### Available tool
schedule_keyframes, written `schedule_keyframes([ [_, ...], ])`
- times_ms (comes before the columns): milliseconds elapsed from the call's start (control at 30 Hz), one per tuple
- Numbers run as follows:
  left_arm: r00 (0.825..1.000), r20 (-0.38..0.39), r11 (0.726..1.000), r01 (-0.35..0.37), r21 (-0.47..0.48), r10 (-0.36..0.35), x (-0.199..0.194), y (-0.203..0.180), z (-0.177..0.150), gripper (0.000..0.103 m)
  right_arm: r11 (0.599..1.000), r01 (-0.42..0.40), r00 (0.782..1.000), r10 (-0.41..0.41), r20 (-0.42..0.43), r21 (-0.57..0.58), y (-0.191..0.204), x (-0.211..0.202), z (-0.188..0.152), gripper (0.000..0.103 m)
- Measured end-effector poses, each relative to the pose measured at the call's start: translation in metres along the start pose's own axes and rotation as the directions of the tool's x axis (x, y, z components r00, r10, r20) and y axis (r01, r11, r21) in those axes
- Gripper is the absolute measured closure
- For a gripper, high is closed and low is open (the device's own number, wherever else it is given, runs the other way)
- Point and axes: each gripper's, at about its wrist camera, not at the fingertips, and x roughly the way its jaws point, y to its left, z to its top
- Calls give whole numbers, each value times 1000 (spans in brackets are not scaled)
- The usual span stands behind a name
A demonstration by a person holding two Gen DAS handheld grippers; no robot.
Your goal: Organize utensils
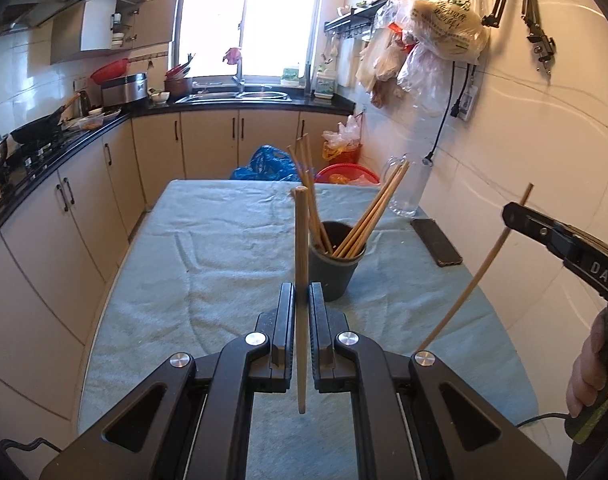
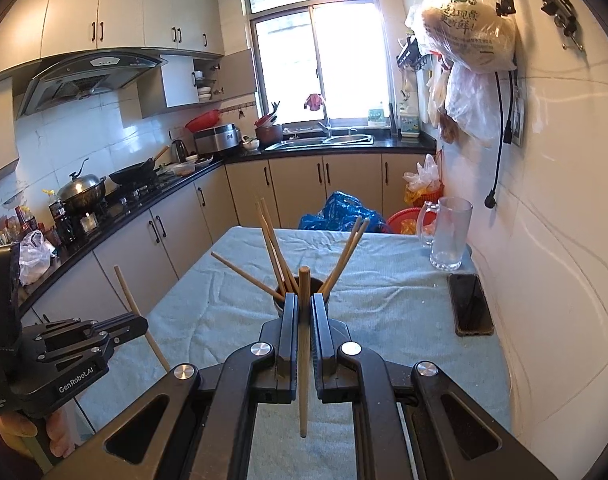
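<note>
My left gripper point(image 1: 302, 292) is clamped on one wooden chopstick point(image 1: 301, 264), held upright above the towel-covered table point(image 1: 208, 248); my right gripper point(image 2: 303, 304) pinches a second chopstick point(image 2: 304, 340) the same way. That makes two chopsticks in my jaws, one each. Ahead of both stands a single dark cup point(image 1: 335, 268) on the towel, with roughly seven more chopsticks fanned out of it, though the exact count is hard to read. Farther right lie one black phone point(image 1: 436, 241) and one clear glass mug point(image 2: 450, 236). Only the right wrist view shows one cup stick leaning far left; the left wrist view shows the cup's whole wall.
</note>
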Motion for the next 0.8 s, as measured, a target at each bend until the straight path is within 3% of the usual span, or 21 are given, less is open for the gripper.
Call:
schedule_keyframes([
  [400,991,126,999,41,31,-44,-15,-10,54,97,1000,-5,998,4,55,28,-4,3,41,97],
  [800,961,270,998,58,18,-61,5,-23,118,97,998,-31,988,22,151,58,-7,20,97,96],
])
